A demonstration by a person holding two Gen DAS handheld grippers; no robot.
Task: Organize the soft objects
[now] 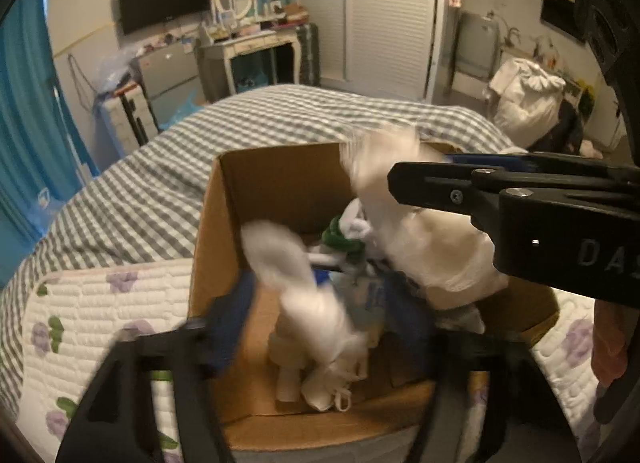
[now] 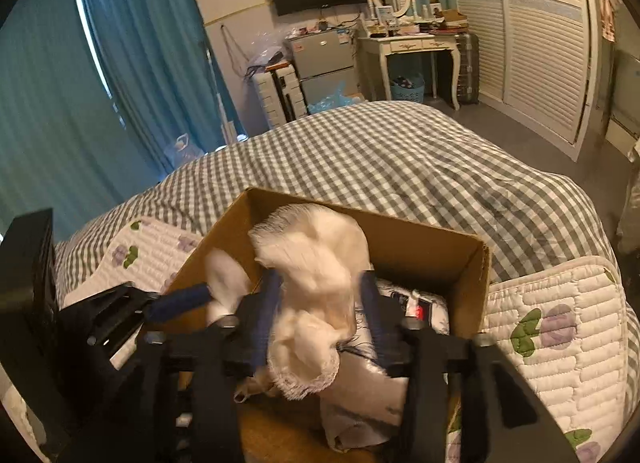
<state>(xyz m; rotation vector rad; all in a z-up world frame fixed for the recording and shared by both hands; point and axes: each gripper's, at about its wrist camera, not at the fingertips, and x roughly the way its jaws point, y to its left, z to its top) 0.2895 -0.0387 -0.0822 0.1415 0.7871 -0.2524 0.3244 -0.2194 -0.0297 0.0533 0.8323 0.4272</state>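
Note:
An open cardboard box (image 1: 280, 179) sits on the bed and holds white, green and blue soft items. My left gripper (image 1: 320, 303) hangs over the box with its jaws wide apart; a blurred white cloth piece (image 1: 296, 279) lies between them. My right gripper (image 2: 318, 299) is above the box (image 2: 432, 247), with a crumpled white fringed cloth (image 2: 316, 263) between its blue-padded fingers (image 2: 266, 303), which are apart. It shows in the left wrist view (image 1: 404, 179) as a black arm from the right with the white cloth (image 1: 384, 167).
The box rests between a grey checked duvet (image 2: 400, 159) and a white quilted pillow with purple flowers (image 2: 560, 327). Beyond the bed are a dressing table (image 2: 408, 47), small fridge (image 2: 324, 59), teal curtains and louvred wardrobe doors (image 2: 536, 43).

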